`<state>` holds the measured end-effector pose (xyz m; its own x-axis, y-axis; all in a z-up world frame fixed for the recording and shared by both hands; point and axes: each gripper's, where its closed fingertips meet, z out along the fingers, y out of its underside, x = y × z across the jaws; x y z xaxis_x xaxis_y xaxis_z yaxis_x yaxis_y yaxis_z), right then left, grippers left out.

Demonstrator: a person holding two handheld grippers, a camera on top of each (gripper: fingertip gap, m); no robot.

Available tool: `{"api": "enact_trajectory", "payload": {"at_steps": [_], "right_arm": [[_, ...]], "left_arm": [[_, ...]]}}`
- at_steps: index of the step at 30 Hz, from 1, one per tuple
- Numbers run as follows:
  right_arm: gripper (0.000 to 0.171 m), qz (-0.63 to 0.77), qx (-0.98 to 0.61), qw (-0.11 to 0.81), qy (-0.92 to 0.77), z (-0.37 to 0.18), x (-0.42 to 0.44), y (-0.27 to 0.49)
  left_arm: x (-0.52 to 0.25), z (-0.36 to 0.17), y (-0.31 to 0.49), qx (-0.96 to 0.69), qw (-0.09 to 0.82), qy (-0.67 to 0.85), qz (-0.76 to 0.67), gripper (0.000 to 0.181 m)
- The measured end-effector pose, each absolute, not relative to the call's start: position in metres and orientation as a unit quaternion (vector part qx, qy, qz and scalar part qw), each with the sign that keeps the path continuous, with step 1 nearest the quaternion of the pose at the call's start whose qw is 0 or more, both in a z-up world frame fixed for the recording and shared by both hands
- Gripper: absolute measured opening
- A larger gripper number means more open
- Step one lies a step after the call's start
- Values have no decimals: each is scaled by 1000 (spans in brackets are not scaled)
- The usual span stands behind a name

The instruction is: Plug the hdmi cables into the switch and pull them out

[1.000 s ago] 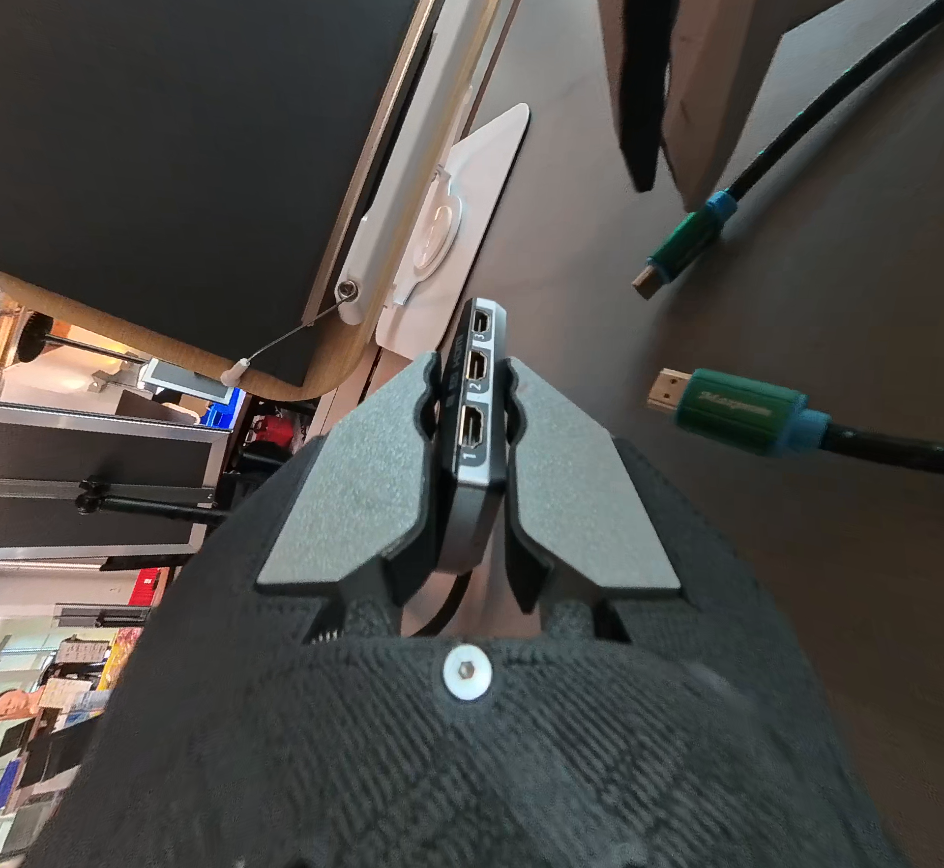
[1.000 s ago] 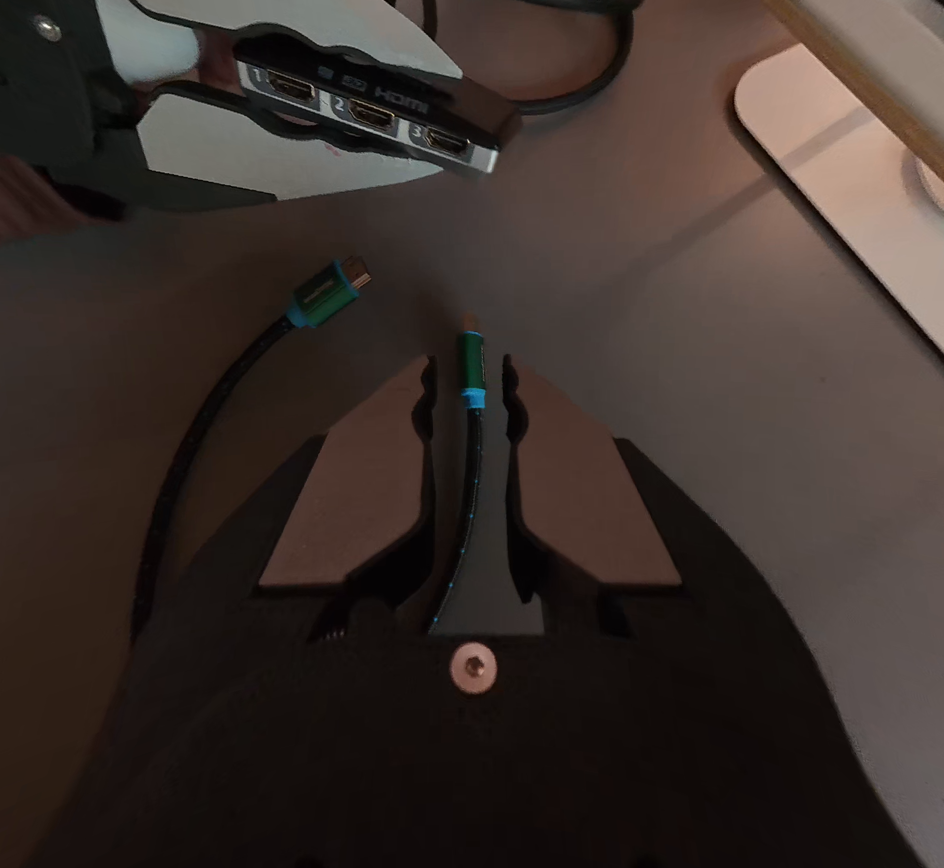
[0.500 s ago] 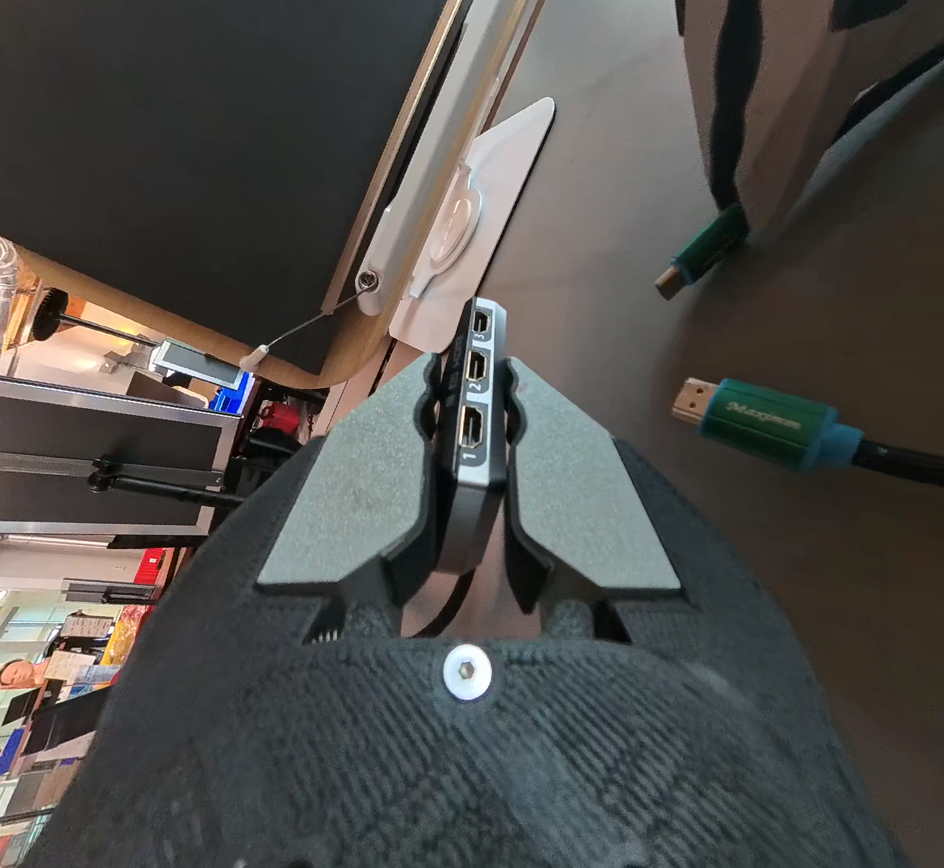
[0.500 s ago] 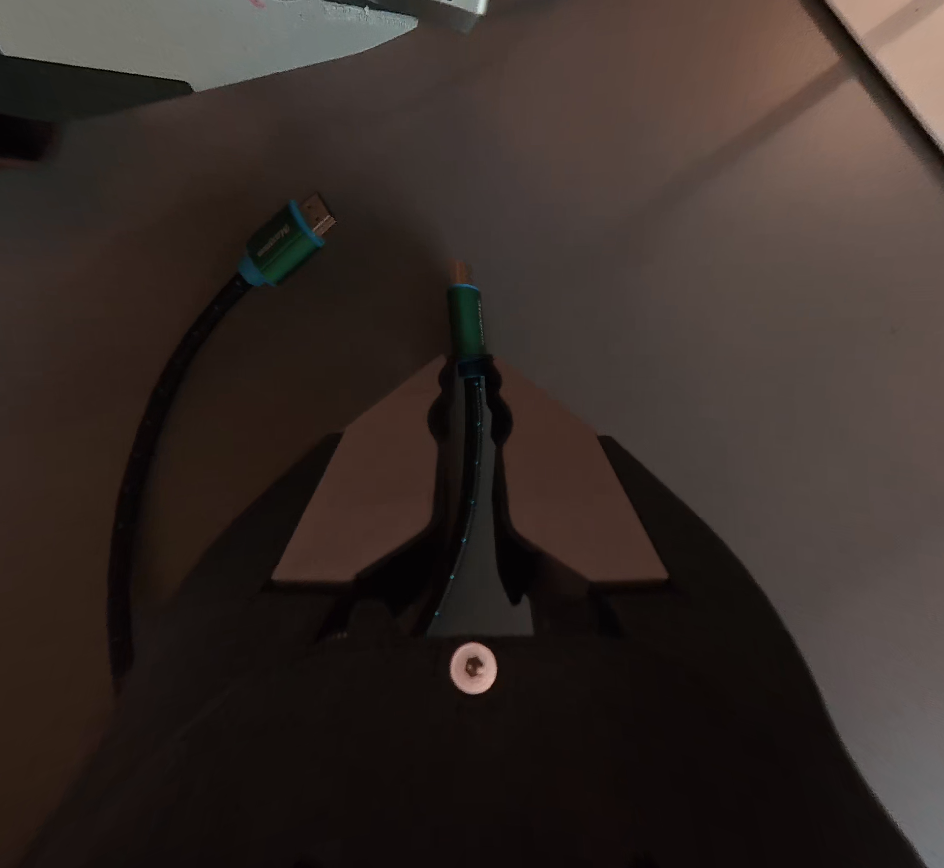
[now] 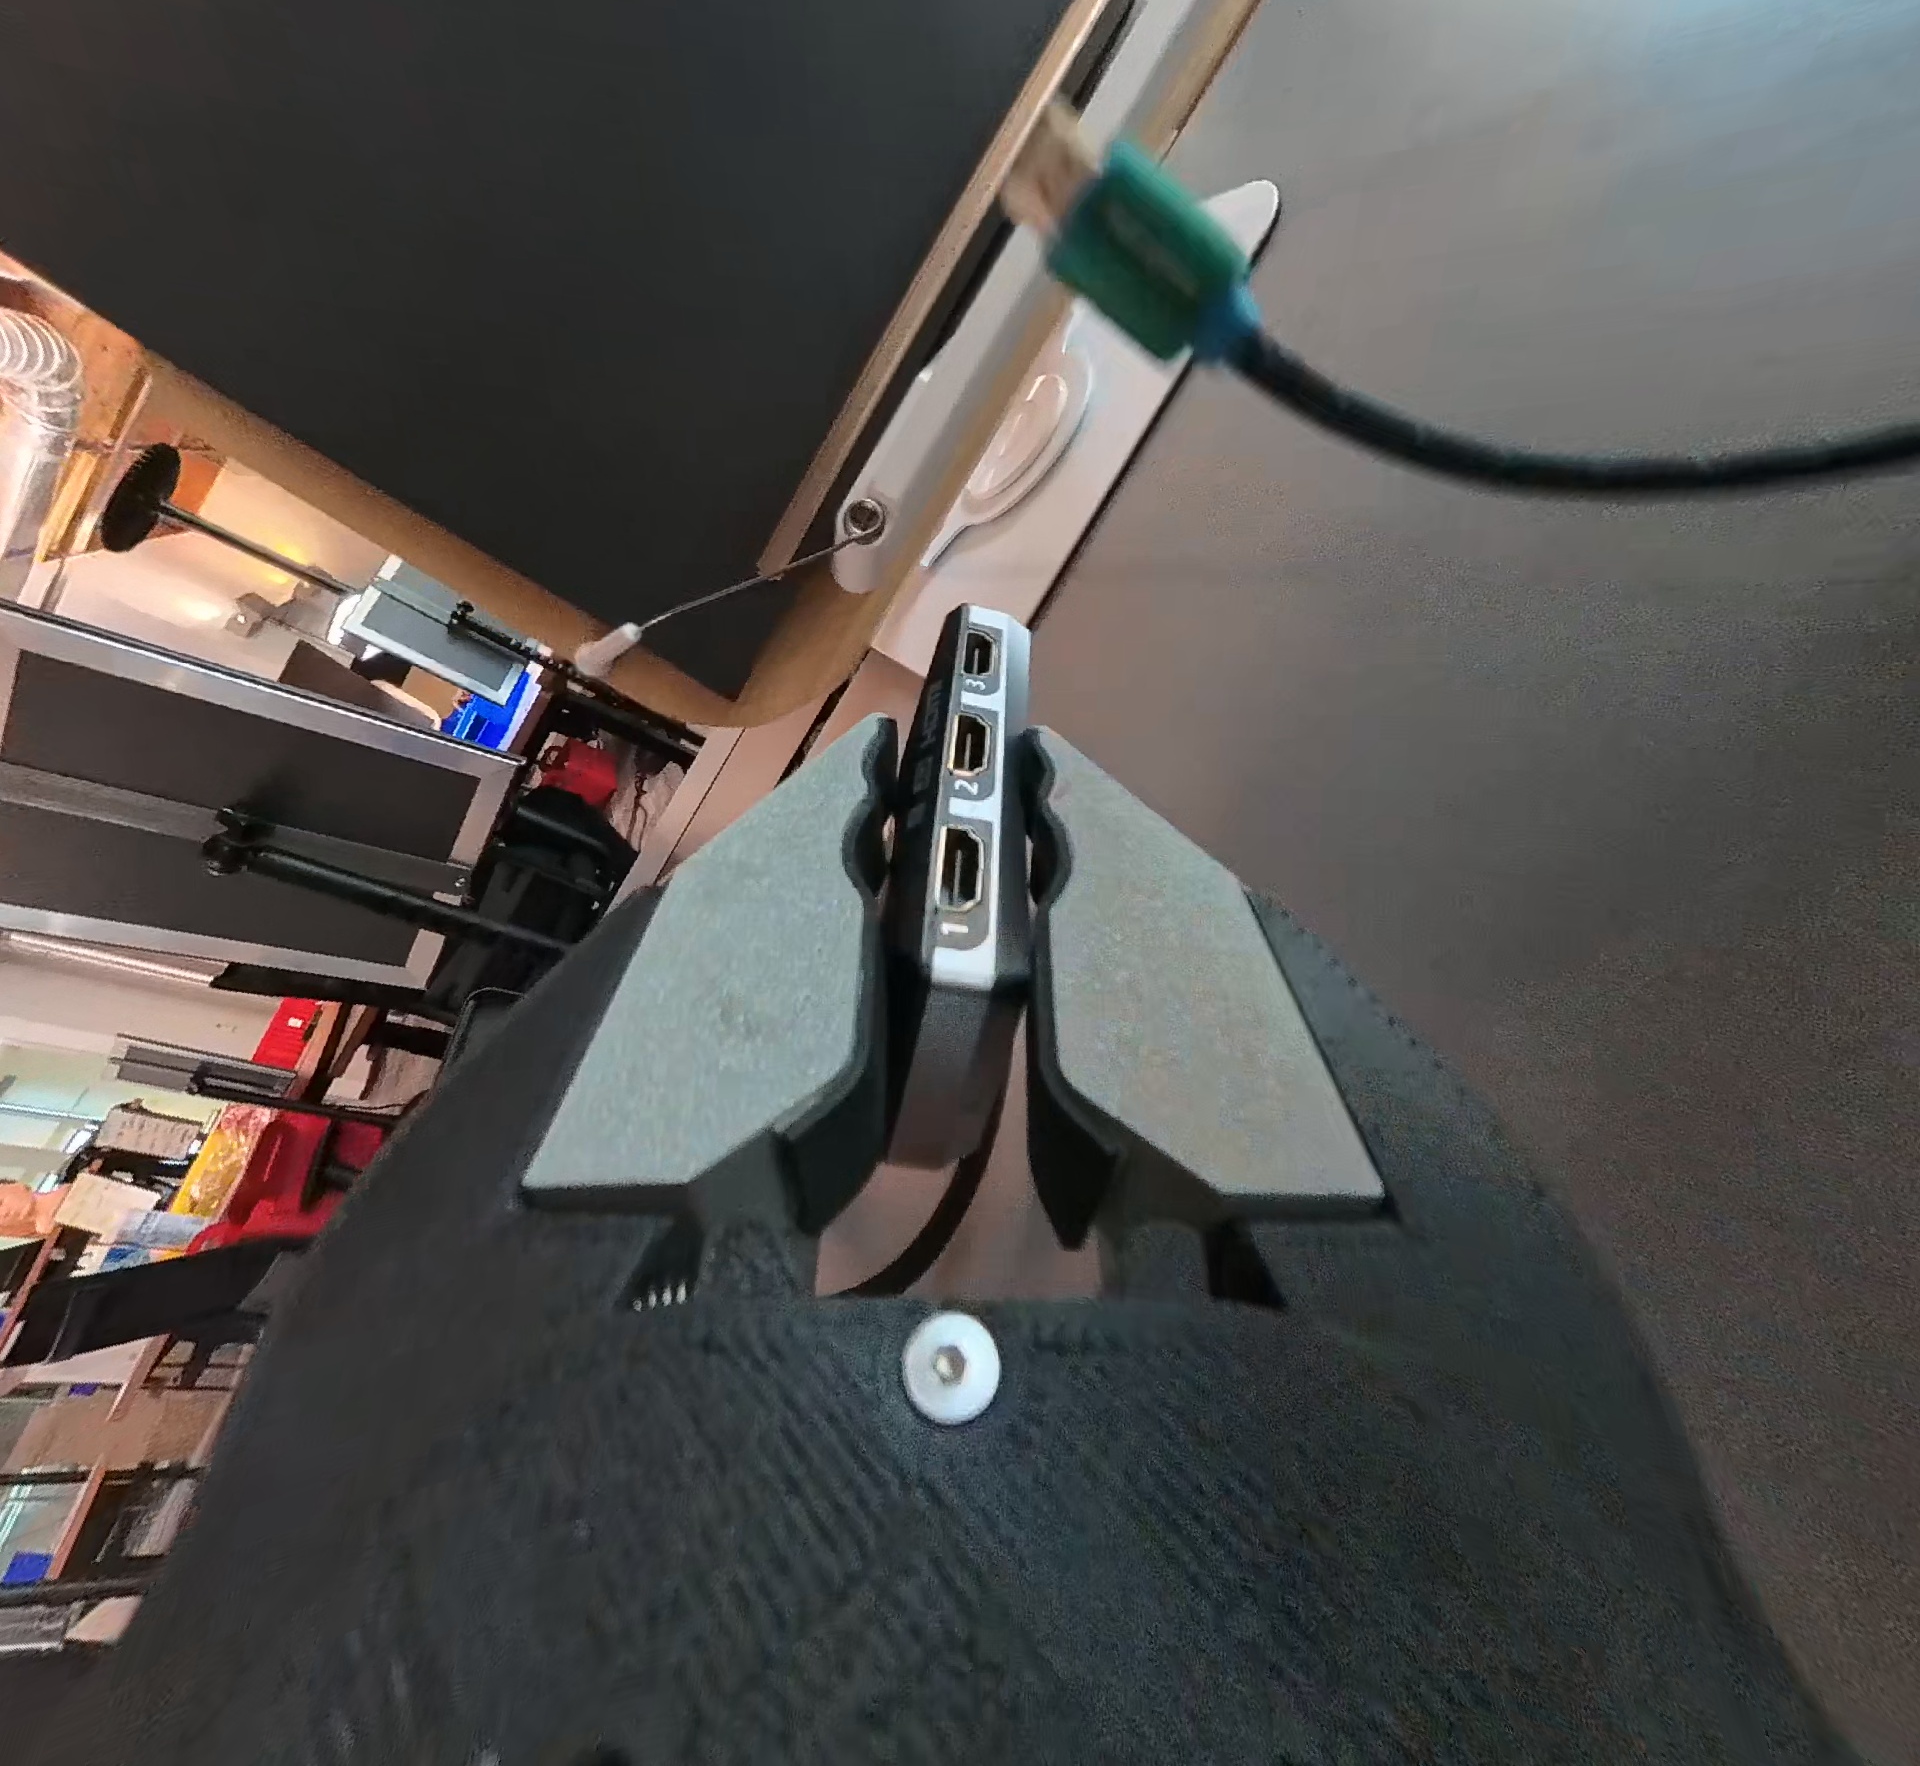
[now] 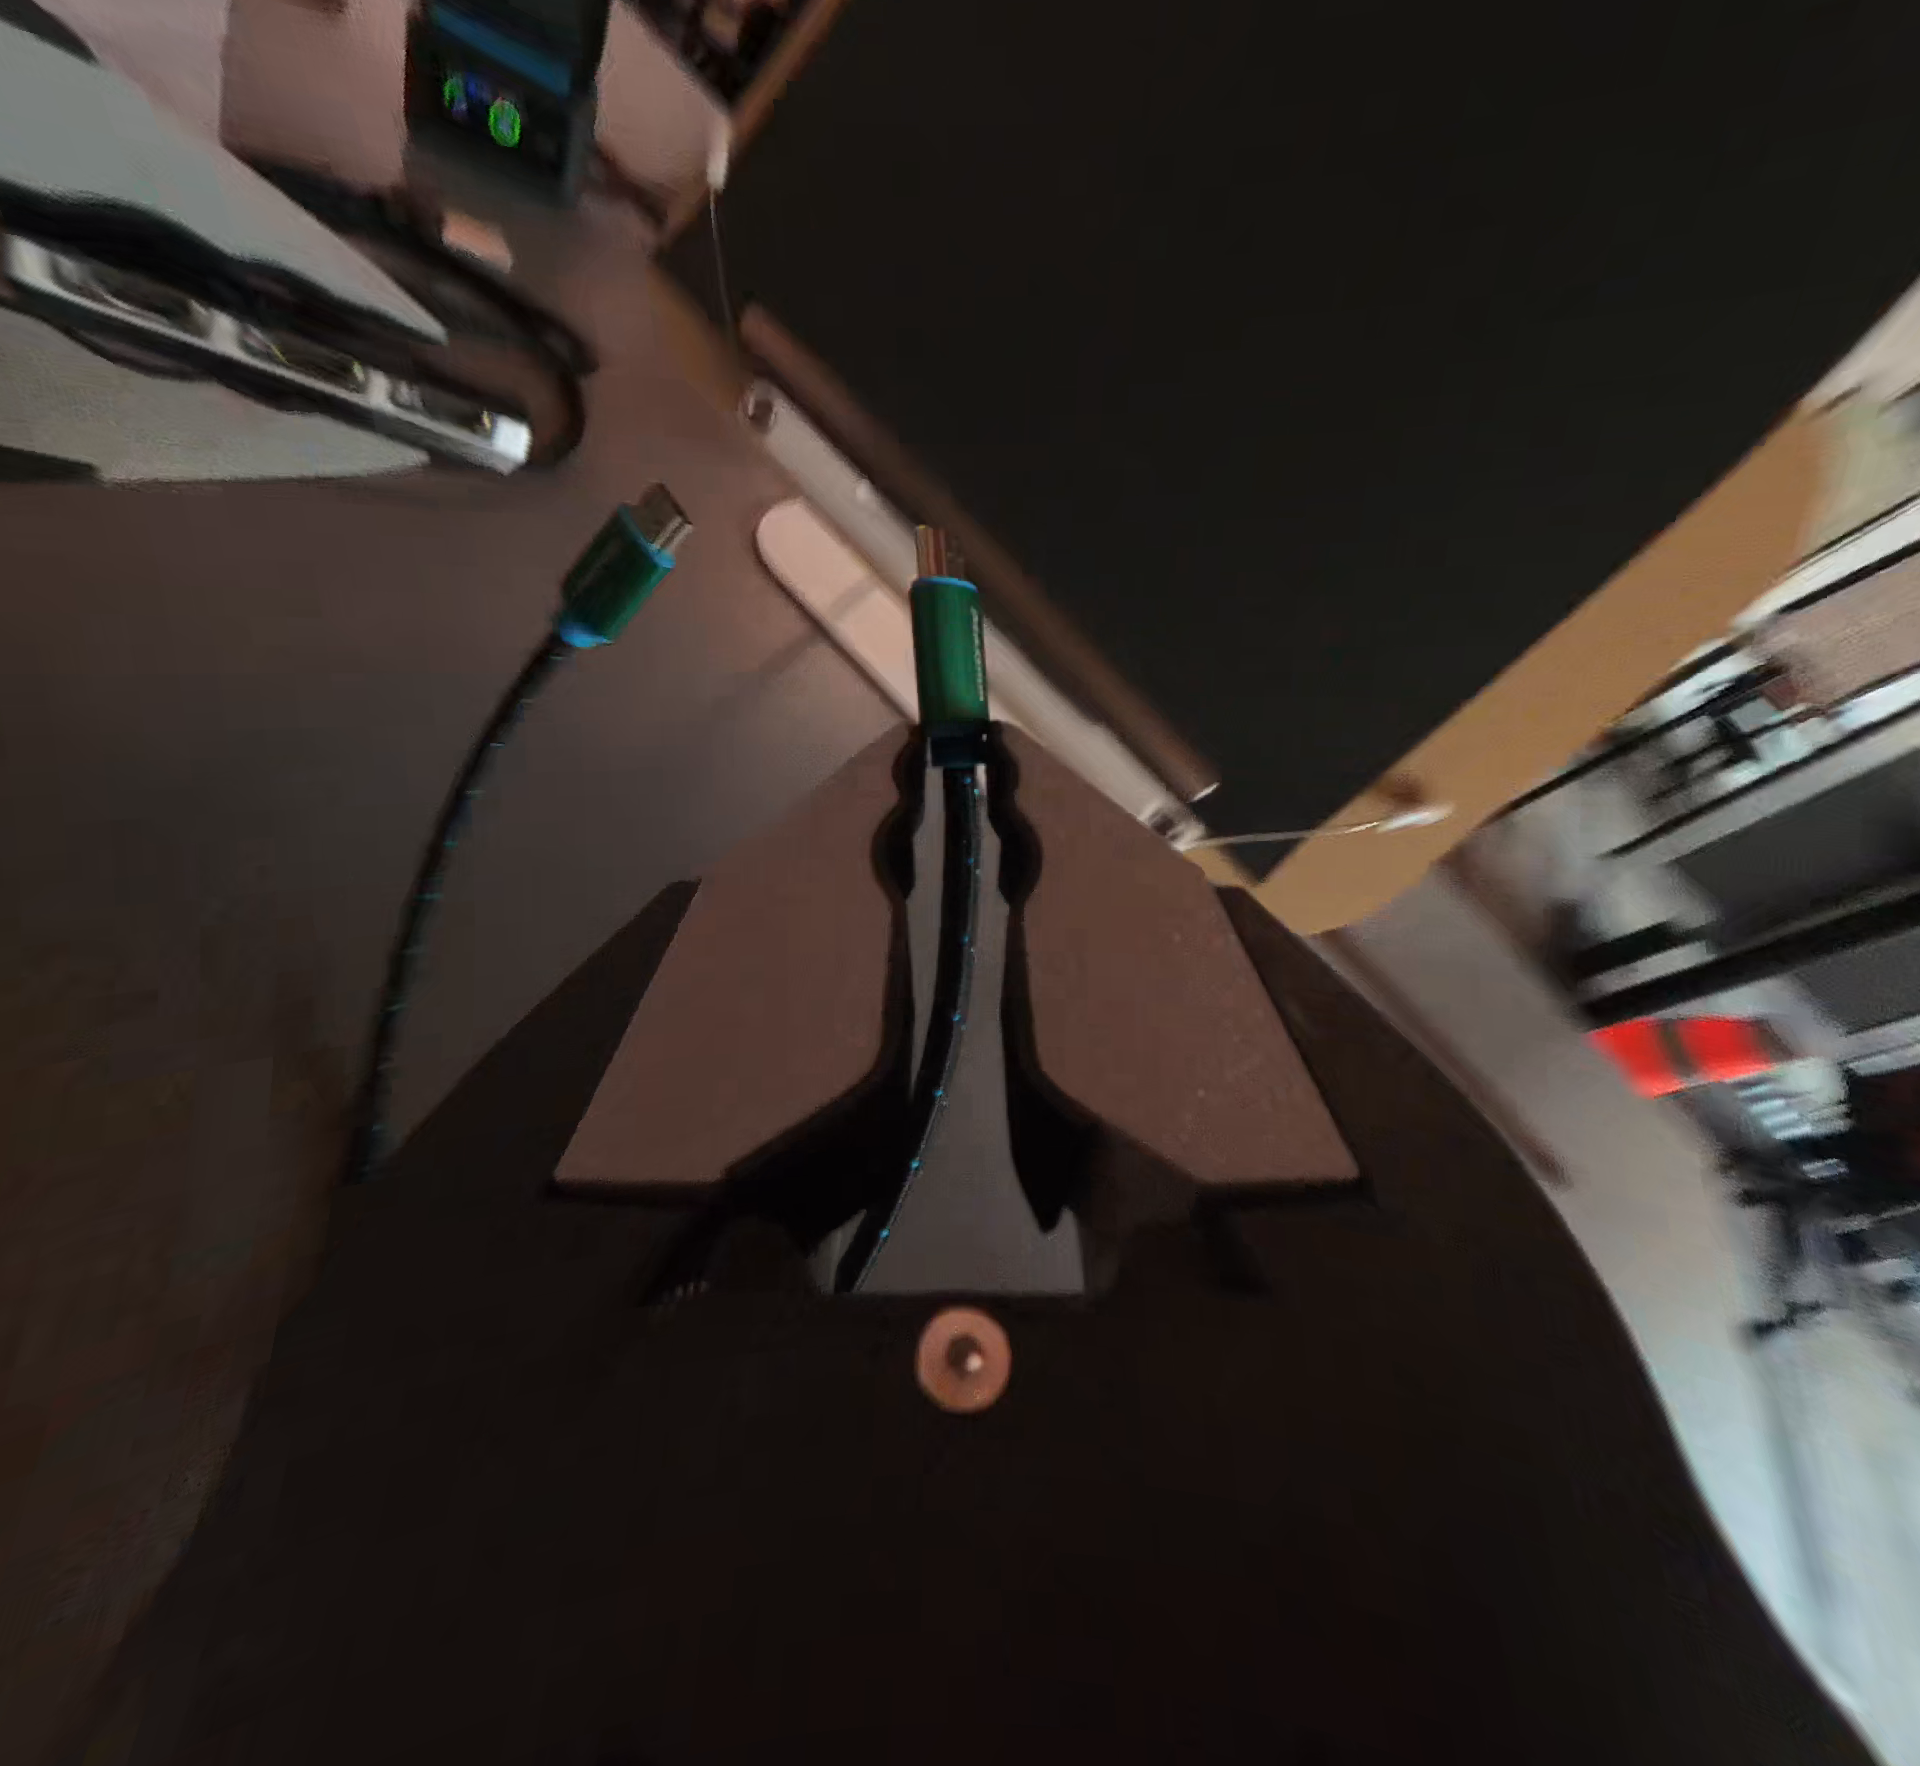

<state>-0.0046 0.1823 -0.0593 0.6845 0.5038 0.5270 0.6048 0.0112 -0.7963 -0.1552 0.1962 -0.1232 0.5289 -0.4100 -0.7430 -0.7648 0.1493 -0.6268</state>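
1. While the left tongs (image 5: pixel 956 781) pinch the HDMI switch (image 5: pixel 961 859) edge-on between their pads, its three ports face the camera in a row, all empty.
2. From the right wrist view, the switch (image 6: pixel 312 355) shows blurred at the far left, clamped in the pale fingers (image 6: pixel 208 428) of the left tongs and held above the dark table (image 6: pixel 260 729).
3. Pressed together on a braided black cable, the right tongs (image 6: pixel 951 760) grip it just behind its green plug (image 6: pixel 951 651), which points forward with its metal tip free in the air.
4. That held plug (image 5: pixel 1132 262) appears in the left wrist view above and well apart from the switch, its cable (image 5: pixel 1558 459) trailing off to the right.
5. A second green plug (image 6: pixel 623 573) with its own cable lies on the table, left of the held one, between it and the switch.
6. Behind everything stands a dark monitor (image 5: pixel 520 158) with a wood-coloured frame and a white stand base (image 6: pixel 831 573) on the table.
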Motion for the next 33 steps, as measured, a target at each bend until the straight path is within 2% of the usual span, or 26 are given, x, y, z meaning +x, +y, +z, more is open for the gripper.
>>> {"api": "enact_trajectory", "payload": {"at_steps": [1, 3, 6, 10, 14, 17, 19, 25, 29, 33], "right_arm": [[8, -67, -678, 608, -408, -43, -7, 167], [9, -115, -632, 614, -458, -30, -19, 130], [11, -148, -568, 585, -560, -58, -53, 65], [19, -79, -564, 461, -681, -141, -83, -20], [30, 10, -601, 362, -712, -177, -76, -55], [39, 74, -613, 351, -704, -167, -74, -55], [34, 112, -620, 363, -687, -149, -77, -43], [40, 177, -619, 305, -701, -137, -109, -7], [39, 187, -605, 238, -737, -165, -134, 4], [25, 137, -623, 207, -742, -195, -131, 27]], "left_arm": [[-157, -122, 196, -636, 602, 459, 146, 22], [-160, -120, 197, -640, 605, 452, 142, 22], [-161, -117, 197, -641, 608, 448, 137, 22], [-159, -119, 195, -637, 605, 457, 140, 22], [-157, -120, 194, -634, 603, 463, 142, 22], [-158, -119, 193, -632, 605, 463, 143, 22], [-158, -117, 193, -631, 608, 460, 142, 22], [-165, -112, 196, -633, 615, 449, 142, 22], [-169, -111, 198, -638, 618, 441, 130, 22], [-169, -116, 200, -640, 614, 446, 118, 22]]}}
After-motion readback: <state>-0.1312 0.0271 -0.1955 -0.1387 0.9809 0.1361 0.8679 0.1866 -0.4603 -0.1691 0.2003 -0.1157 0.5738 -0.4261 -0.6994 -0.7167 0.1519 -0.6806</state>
